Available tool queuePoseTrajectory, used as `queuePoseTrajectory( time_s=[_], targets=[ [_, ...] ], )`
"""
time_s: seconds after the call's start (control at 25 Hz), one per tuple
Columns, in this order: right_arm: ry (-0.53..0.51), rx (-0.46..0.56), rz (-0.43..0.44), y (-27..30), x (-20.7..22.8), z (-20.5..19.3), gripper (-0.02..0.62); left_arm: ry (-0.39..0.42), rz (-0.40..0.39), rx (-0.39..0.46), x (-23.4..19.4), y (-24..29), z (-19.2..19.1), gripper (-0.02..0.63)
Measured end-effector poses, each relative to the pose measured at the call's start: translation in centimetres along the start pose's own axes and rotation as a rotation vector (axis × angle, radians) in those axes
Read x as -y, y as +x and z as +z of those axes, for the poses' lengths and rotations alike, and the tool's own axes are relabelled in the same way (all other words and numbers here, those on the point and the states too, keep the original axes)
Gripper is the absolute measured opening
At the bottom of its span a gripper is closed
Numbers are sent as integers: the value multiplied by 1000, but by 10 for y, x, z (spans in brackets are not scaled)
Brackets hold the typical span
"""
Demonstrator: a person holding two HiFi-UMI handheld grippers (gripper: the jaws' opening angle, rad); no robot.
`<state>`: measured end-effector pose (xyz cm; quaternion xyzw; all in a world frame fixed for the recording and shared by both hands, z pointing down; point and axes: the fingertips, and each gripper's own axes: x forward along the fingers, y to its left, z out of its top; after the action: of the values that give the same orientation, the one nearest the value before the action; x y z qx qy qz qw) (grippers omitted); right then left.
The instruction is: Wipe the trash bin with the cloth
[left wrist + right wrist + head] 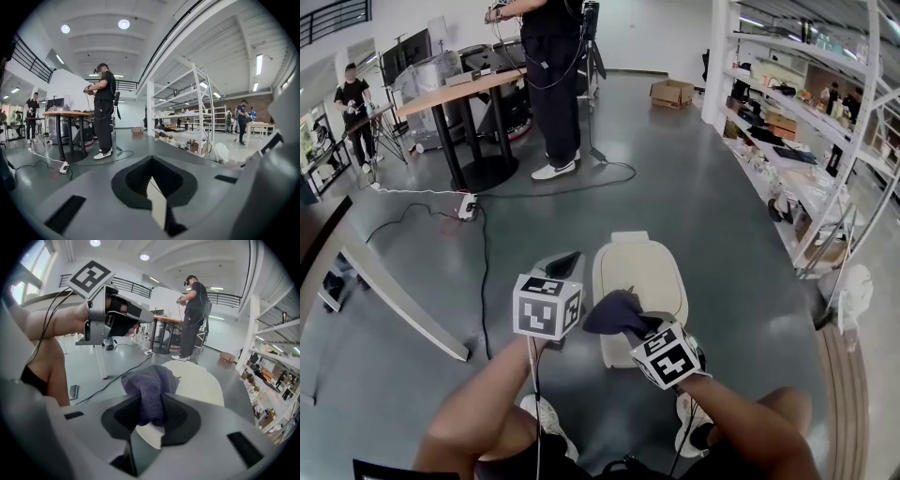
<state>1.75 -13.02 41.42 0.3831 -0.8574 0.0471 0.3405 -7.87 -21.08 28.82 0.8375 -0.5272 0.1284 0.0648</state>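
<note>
A cream trash bin stands on the grey floor just ahead of me, its lid facing up; it also shows behind the cloth in the right gripper view. My right gripper is shut on a dark purple cloth, bunched between its jaws over the bin's near edge. My left gripper hovers left of the bin with its jaws together and nothing in them. In the left gripper view only a thin pale sliver shows between the pads. The right gripper view catches the left gripper at upper left.
A person stands at a round-footed table at the back. Cables and a power strip lie on the floor to the left. A white slanted beam runs at left, shelving lines the right, and a cardboard box sits far back.
</note>
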Motion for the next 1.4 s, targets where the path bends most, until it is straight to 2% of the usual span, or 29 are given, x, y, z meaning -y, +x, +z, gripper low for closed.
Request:
queuePoseTrajectory(
  time_s=[0.28,0.68,0.96,1.12,1.4],
  targets=[
    [60,37,10,-9,5,-4,98,9,5,-2,4,-2,-2,-3],
    [99,32,-68,-23,36,-21,98,11,-13,-4,22,-2,-4,-3],
    [133,31,-122,-33,56,-35,98,-43,-46,28,44,-9,1,-2],
    [150,22,-153,-38,72,-45,98,-96,-32,51,46,-13,2,-3],
    [193,36,-192,-44,96,-58,98,-143,4,25,40,-16,-13,-3]
  ],
)
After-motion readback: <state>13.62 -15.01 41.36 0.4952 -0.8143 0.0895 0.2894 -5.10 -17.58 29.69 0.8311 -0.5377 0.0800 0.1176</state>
